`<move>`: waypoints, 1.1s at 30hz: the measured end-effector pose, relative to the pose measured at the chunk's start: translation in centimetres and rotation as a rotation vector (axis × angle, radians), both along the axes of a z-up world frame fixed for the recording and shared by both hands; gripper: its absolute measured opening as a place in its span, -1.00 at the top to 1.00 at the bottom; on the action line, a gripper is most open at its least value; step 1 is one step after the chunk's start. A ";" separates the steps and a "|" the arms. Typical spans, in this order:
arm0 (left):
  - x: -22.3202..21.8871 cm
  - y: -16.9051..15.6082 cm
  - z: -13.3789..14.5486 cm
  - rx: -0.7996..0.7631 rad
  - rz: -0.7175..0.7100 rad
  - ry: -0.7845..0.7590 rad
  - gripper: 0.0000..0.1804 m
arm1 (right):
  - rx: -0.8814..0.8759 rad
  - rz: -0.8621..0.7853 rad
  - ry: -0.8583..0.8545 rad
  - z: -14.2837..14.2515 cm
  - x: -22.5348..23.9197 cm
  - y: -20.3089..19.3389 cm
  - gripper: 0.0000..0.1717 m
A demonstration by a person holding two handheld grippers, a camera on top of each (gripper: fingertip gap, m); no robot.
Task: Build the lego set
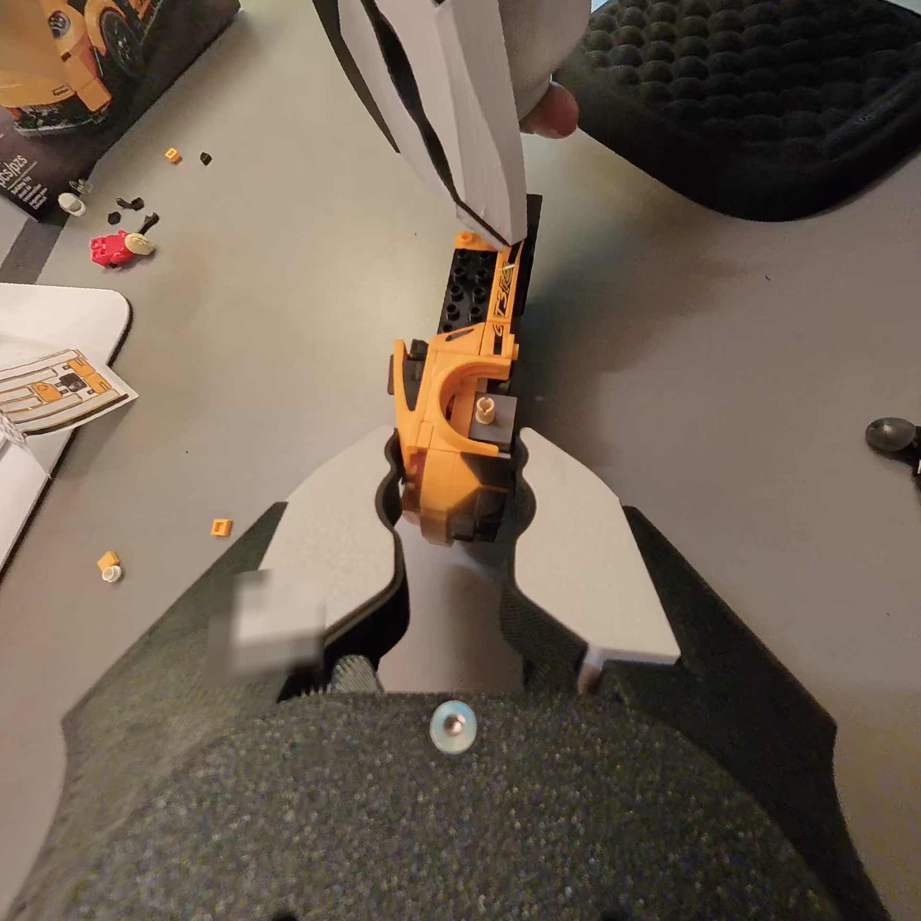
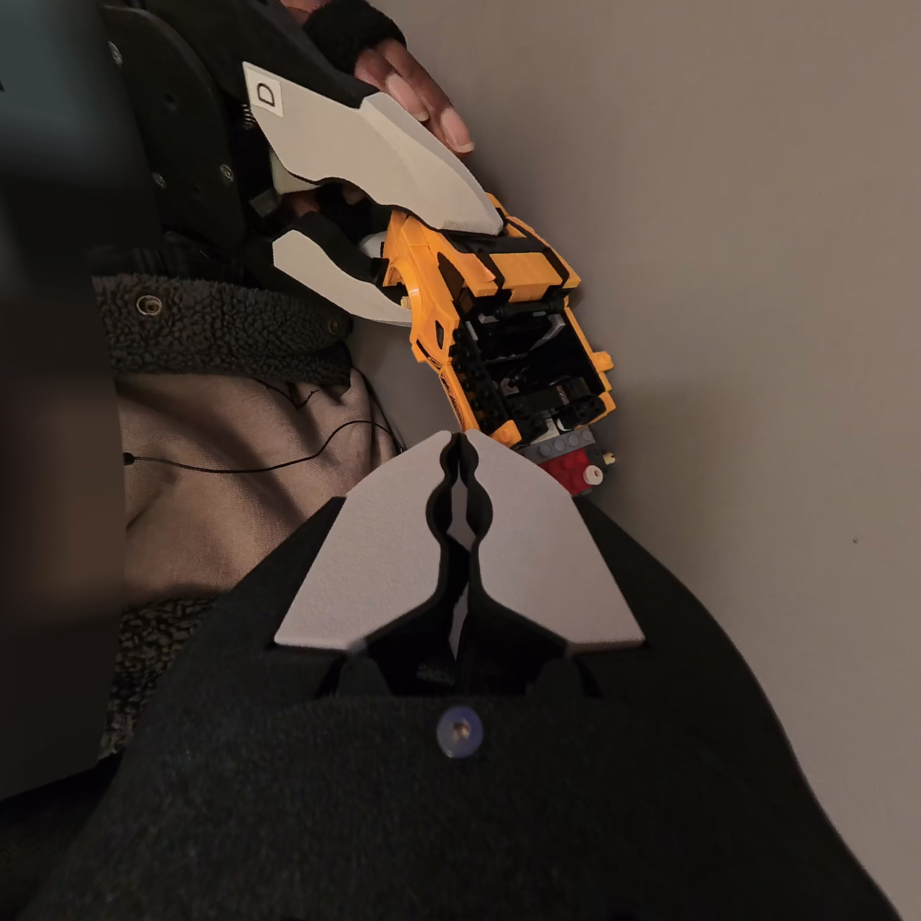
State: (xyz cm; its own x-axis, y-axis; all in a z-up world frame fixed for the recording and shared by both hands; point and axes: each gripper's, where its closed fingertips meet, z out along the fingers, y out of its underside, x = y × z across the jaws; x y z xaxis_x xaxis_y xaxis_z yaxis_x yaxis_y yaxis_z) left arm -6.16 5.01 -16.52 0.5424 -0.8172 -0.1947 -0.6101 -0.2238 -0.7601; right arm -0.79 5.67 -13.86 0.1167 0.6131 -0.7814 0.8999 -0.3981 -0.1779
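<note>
My left gripper (image 1: 456,438) is shut on the front end of an orange and black toy brick car (image 1: 451,393). It holds the car on its side above the grey table (image 1: 299,299), and both pads press on the car. A wheel arch and a tan axle pin (image 1: 486,406) face up. My right gripper (image 1: 498,231) comes down from above, shut, with its tip against the car's far end. In the right wrist view the right gripper (image 2: 458,438) is shut with nothing seen between the pads. It sits beside the car's (image 2: 523,294) open rear, near grey and red bricks (image 2: 568,463). The left gripper (image 2: 448,271) clamps the hood.
A toy box (image 1: 65,65) stands far left. Near it lie loose small pieces, a red brick piece (image 1: 112,249), a sticker sheet (image 1: 55,393) and two orange bits (image 1: 222,527). A black padded case (image 1: 747,99) lies top right. A person's hand (image 2: 423,99) and jacket (image 2: 224,319) are at the left. Across from one pair of fingers to the other is roughly 7 cm.
</note>
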 end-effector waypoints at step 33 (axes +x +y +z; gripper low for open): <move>-0.2 0.3 -0.3 -0.018 -0.008 -0.033 0.53 | 0.051 0.112 -0.068 0.0 -0.3 0.5 1.00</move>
State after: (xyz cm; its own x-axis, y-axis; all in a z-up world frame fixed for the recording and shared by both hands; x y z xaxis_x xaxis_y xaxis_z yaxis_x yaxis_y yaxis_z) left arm -6.32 5.27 -16.84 0.5419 -0.8247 -0.1618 -0.5867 -0.2334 -0.7755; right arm -1.12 6.16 -13.90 0.0966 0.6636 -0.7418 0.9490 -0.2862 -0.1324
